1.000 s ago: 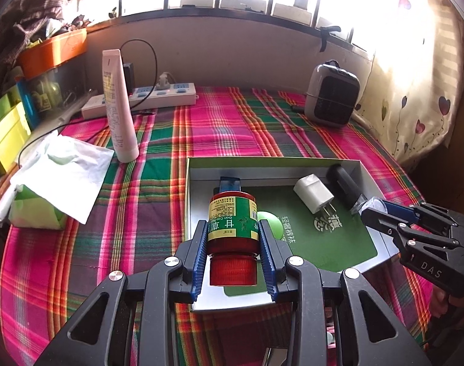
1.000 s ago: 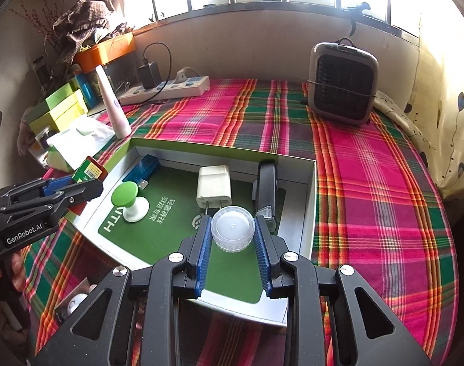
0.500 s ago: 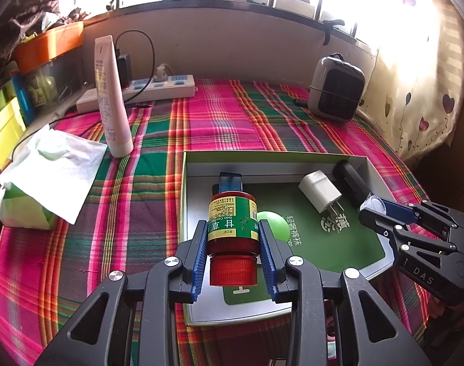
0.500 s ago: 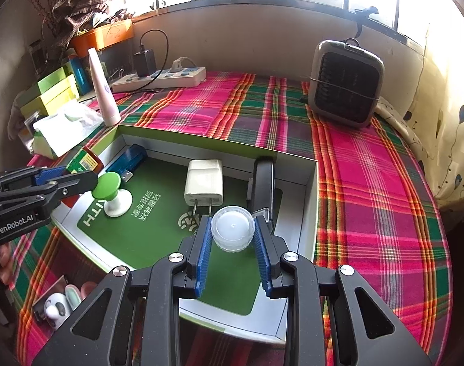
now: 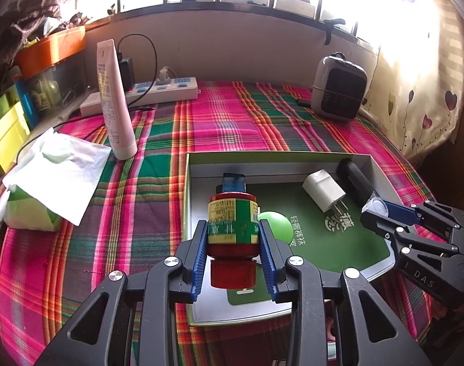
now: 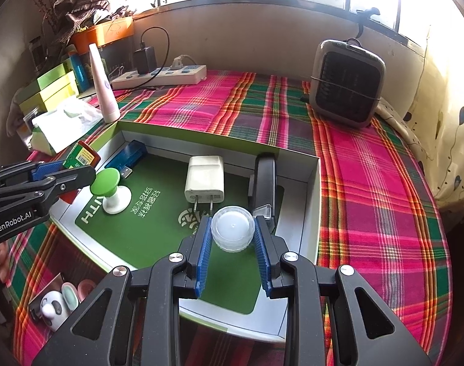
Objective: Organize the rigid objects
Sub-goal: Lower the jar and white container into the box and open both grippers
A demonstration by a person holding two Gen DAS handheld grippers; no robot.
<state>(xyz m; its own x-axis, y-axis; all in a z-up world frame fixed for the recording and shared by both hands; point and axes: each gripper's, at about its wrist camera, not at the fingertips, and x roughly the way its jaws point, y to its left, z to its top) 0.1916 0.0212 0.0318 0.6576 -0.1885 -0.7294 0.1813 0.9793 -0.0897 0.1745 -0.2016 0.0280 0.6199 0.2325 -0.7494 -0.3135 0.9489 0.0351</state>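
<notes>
My left gripper [image 5: 233,228] is shut on a red bottle with a green and yellow label [image 5: 233,224], held over the left part of the open box [image 5: 296,157]. My right gripper [image 6: 232,228] is shut on a small clear round jar [image 6: 232,228] above the box's [image 6: 311,201] right part; this jar [image 5: 378,206] also shows in the left wrist view. Inside the box lie a white charger [image 6: 205,178], a black oblong device [image 6: 264,183], a blue USB stick [image 6: 126,157] and a green knob on a white base [image 6: 108,190].
The box sits on a plaid cloth [image 6: 369,183]. A small heater [image 6: 348,82] stands at the back right, a power strip [image 5: 158,91] and a white tube [image 5: 114,100] at the back left. A tissue box [image 5: 45,177] lies left. Small toys [image 6: 59,302] sit near the front edge.
Both grippers keep their holds. The views have shifted slightly, with the box drifting a little in frame; nothing was let go or picked up.
</notes>
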